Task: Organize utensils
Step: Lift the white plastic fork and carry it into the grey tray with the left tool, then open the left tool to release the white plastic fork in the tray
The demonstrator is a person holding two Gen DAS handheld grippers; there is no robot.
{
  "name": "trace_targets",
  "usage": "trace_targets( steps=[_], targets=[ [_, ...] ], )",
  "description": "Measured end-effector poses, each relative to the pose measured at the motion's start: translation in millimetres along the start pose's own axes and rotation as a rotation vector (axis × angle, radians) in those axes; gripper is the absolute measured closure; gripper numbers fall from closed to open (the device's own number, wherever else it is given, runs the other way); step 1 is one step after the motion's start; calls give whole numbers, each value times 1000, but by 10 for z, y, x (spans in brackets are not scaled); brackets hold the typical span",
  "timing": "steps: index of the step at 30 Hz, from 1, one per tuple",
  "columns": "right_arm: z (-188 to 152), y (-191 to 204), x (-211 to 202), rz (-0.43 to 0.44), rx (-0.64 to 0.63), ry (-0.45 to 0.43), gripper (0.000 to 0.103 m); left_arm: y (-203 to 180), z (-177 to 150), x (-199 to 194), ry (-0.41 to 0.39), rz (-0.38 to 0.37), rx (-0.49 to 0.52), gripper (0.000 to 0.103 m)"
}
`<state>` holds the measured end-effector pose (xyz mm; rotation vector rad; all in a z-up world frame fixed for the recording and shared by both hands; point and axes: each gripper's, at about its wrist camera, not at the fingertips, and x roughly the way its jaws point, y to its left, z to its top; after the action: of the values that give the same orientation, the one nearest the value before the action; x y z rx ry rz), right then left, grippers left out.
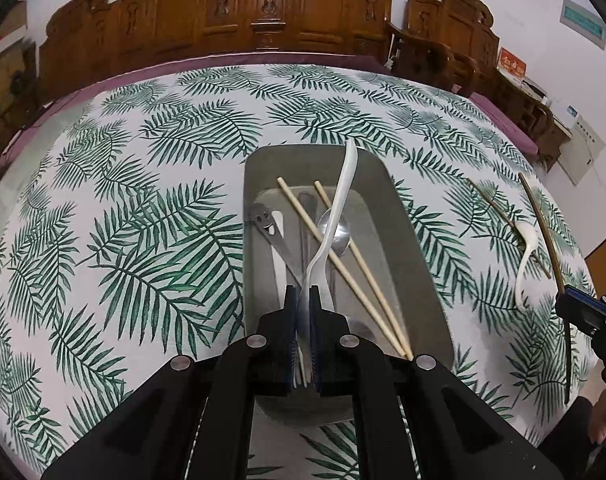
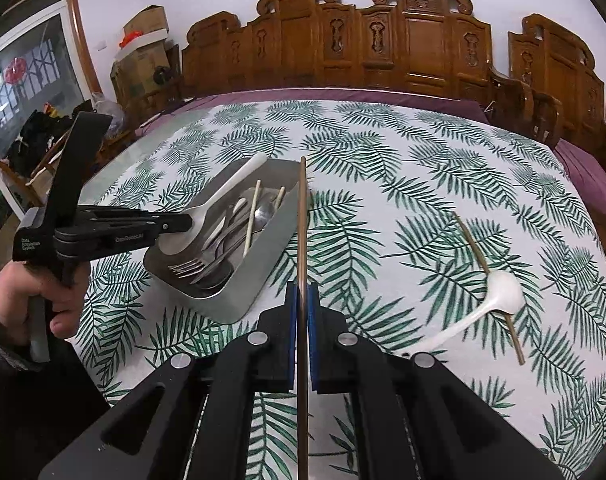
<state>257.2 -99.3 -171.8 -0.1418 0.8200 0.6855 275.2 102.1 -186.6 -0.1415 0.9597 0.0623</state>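
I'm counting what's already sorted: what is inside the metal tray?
In the tray: two pale chopsticks, metal spoons, forks, a smiley-faced utensil. The pile hides the pieces below, so no exact count.

We are in a home's living or dining room: carved wooden chairs (image 2: 419, 36) line a white wall behind a table under a leaf-print tablecloth (image 2: 423, 168). We also see stacked cardboard boxes (image 2: 143, 56) in the corner beside a glazed door (image 2: 27, 92).
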Motion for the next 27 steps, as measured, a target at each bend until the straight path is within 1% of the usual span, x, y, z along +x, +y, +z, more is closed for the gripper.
trace_targets(
  steps=[7,13,17,27],
  targets=[
    [44,89,140,6,-12,16,97,12,-18,49,-8,5,7,98],
    [63,143,216,3,-18,26,97,78,-25,59,-18,-25,-9,97],
    [96,192,263,3,-19,28,97,100,-29,-18,-31,-61,-12,97],
    [305,343,416,9,-36,28,97,123,3,-306,-110,-45,44,97]
  ],
)
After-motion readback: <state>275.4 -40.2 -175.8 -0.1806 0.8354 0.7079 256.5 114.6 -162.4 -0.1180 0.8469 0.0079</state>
